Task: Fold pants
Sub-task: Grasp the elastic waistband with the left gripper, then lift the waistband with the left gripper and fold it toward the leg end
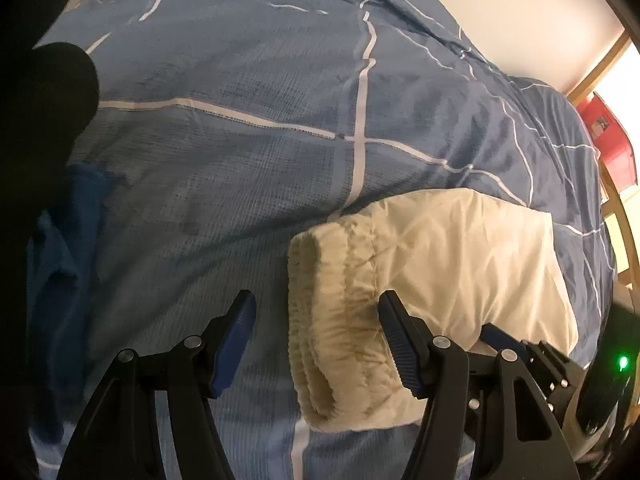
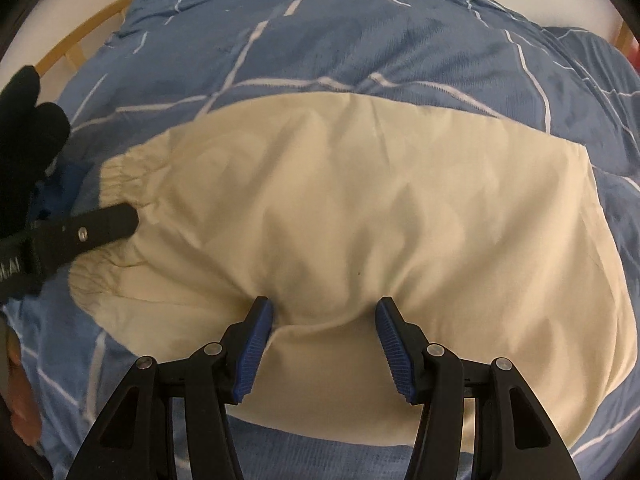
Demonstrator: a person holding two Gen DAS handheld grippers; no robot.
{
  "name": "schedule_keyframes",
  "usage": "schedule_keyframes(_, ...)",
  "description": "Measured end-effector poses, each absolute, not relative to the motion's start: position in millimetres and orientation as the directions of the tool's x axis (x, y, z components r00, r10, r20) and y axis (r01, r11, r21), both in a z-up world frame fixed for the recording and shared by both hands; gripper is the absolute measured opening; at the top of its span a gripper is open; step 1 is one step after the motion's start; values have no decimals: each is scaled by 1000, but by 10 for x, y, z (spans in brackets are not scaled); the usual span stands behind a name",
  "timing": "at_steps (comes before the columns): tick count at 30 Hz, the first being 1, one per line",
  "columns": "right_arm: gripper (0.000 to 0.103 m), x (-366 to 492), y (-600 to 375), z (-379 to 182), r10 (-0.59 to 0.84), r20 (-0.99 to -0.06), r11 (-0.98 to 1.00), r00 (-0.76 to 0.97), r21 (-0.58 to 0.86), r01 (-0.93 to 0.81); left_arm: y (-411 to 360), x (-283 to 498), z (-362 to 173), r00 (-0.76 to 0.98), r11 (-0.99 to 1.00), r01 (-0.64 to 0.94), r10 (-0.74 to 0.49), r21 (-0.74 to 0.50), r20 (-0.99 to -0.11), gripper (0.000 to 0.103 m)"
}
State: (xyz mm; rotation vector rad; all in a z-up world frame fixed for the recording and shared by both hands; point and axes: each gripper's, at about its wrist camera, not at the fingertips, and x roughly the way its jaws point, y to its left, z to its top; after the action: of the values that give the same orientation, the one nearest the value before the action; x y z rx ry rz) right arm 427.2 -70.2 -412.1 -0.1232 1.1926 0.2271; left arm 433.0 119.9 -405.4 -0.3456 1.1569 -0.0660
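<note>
Cream pants [image 1: 460, 248] lie folded into a short bundle on a blue checked duvet [image 1: 240, 60]. Their gathered elastic ends [image 1: 332, 344] stack at the bundle's left end. My left gripper [image 1: 317, 300] points down over that end, open; one fingertip rests on the duvet and the other on the gathers. In the right wrist view the pants [image 2: 360, 200] fill the middle. My right gripper [image 2: 322, 306] is open, both tips pressed into the cloth near its front edge, a low ridge between them. The left gripper's finger [image 2: 100, 224] touches the elastic end [image 2: 124, 176].
A dark blue garment [image 1: 60, 240] lies crumpled left of the pants. A black gloved hand [image 2: 28, 120] holds the left gripper. A wooden bed frame [image 2: 76, 40] and white wall border the far side. A red object [image 1: 612, 140] sits at the right edge.
</note>
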Motion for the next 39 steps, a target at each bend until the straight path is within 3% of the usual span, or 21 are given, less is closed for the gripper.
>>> schedule_keyframes(11, 55, 4127, -652, -4207, 85, -920, 972, 382, -8, -235, 1296, 4489, -4299, 376, 907, -166, -304, -387, -875, 62)
schedule_keyframes(16, 55, 4102, -634, -4229, 82, -918, 974, 388, -10, -228, 1259, 4553, -4333, 361, 895, -172, -332, -412, -872, 47)
schedule_keyframes(24, 55, 4107, -618, -4236, 88, -920, 976, 382, 4, -216, 1249, 4634, -4419, 353, 882, -193, -347, -430, -869, 53)
schedule_keyframes(27, 55, 4156, -649, -4226, 94, -920, 976, 380, 10, -216, 1218, 4656, -4391, 338, 898, -164, -336, -407, -879, 46)
schedule_keyframes(29, 55, 4182, -666, -4221, 95, -921, 976, 377, 12, -217, 1220, 4668, -4334, 328, 899, -156, -343, -408, -880, 33)
schedule_keyframes(32, 55, 4236, -698, -4173, 114, -924, 978, 365, 40, -204, 1190, 4640, -4155, 336, 910, -116, -341, -398, -878, 22)
schedule_keyframes(39, 55, 4340, -883, -3678, 154, -875, 985, 459, 101, -139, 1021, 4597, -3650, 345, 934, -59, -313, -353, -885, 19)
